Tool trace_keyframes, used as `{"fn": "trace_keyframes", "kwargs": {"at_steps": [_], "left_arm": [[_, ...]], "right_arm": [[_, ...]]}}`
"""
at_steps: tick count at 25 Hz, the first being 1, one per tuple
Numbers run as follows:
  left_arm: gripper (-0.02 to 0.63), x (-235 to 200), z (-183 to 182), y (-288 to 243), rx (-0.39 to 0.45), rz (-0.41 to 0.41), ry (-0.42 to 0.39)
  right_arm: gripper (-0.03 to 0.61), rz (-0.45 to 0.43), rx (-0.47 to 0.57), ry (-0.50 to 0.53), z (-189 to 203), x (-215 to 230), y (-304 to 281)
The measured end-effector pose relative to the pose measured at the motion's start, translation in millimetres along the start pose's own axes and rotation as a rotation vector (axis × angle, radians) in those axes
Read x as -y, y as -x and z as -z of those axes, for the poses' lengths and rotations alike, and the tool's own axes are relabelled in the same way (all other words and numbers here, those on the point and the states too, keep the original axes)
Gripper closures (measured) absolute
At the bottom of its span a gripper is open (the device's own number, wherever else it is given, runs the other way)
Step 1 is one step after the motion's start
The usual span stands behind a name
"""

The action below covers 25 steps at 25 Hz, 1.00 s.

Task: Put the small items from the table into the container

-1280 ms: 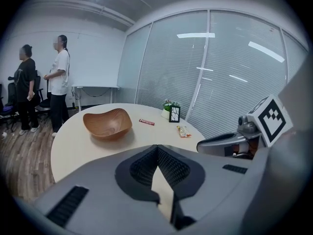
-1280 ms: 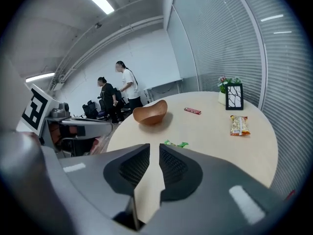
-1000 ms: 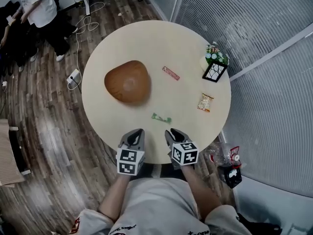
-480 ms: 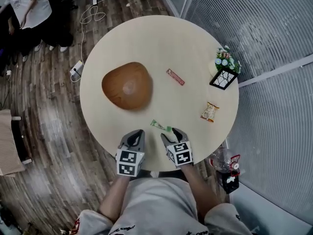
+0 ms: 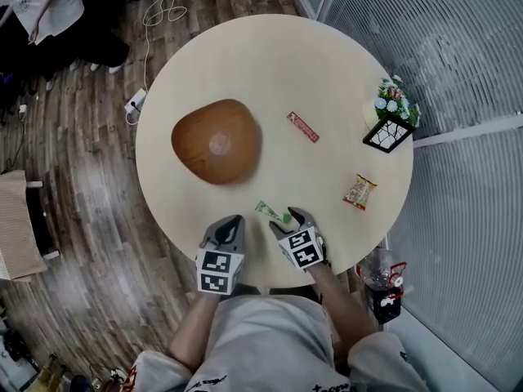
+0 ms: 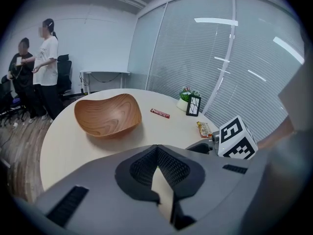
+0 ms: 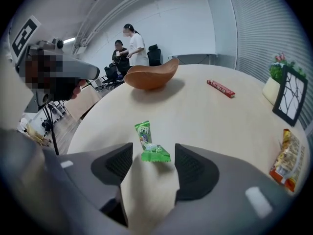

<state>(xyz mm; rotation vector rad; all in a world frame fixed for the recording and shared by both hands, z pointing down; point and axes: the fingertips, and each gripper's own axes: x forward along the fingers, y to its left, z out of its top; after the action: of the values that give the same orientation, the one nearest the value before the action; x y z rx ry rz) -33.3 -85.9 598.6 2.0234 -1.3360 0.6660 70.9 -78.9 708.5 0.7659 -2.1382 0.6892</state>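
Beige table: green candy packet between right gripper's opening jaws; left gripper's together.

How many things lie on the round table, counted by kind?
Wooden bowl: 1
Wrapped snacks: 3 (green candy, red bar, orange packet)
Potted flowers: 1
Total: 5

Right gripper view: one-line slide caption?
Right gripper, jaws opening, straddles the green candy on the table; wooden bowl beyond.

bystander cropped at edge, candy print illegible
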Motion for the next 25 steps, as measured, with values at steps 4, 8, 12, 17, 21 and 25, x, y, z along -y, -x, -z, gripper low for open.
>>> {"fn": "trace_keyframes", "kwargs": {"at_steps": [4, 8, 12, 17, 21, 25], "left_arm": [[0.609, -1, -3, -4, 0.007, 0.003, 0.004], [0.609, -3, -6, -3, 0.009, 0.005, 0.007], [0.609, -5, -8, 0, 0.022, 0.008, 0.005], [0.609, -10, -4, 6, 0.018, 0.01, 0.0], [0.609, -12, -4, 11, 0.045, 0.021, 0.0], [0.609, -19, -4, 20, 0.055, 0.016, 0.002]], "right_arm": [[0.448, -0.006, -0.031, 0.039, 5, 2, -2], [0.463, -0.009, -0.031, 0.051, 3, -1, 2], [0.477, -0.004, -0.006, 0.032, -3, -2, 7], [0.511, 0.022, 0.035, -0.001, -15, -3, 18], [0.518, 0.04, 0.074, -0.013, -22, -6, 26], [0.52, 0.072, 0.168, -0.019, -49, -14, 51]]}}
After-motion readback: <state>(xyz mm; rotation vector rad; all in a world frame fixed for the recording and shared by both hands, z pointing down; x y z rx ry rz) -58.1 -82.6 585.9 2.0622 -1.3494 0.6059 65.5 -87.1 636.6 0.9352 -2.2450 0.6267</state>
